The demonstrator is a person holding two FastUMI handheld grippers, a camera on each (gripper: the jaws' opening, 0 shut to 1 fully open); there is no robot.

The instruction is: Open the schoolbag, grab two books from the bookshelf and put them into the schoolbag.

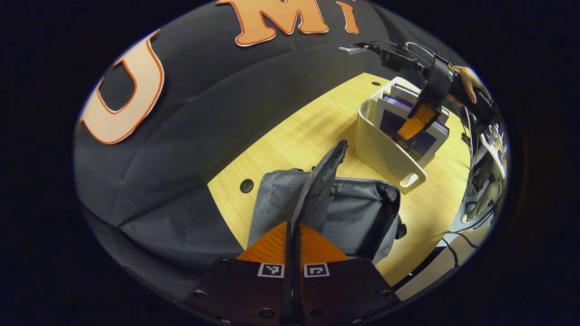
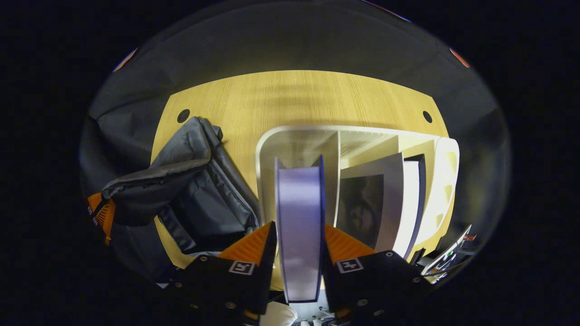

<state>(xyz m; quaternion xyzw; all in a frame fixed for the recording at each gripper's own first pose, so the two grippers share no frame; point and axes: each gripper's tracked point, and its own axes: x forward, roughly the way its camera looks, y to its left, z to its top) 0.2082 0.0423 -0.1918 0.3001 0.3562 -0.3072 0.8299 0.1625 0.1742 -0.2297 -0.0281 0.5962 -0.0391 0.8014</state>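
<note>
- The right gripper (image 2: 297,237) has its two fingers pressed on both sides of a book (image 2: 299,226), which stands up between them.
- That book sits in the white bookshelf (image 2: 446,181) on the wooden table (image 2: 290,95), next to more books (image 2: 385,203).
- The left gripper (image 1: 293,237) is squeezed tight on the flap (image 1: 324,174) of the grey schoolbag (image 1: 358,213), holding it up.
- The schoolbag lies open just beside the bookshelf.

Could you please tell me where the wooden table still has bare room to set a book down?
Bare wood lies between the grey fabric schoolbag and the booth wall, and behind the white plastic book rack. Between bag and rack it is crowded, with only a narrow strip of light wooden table.
</note>
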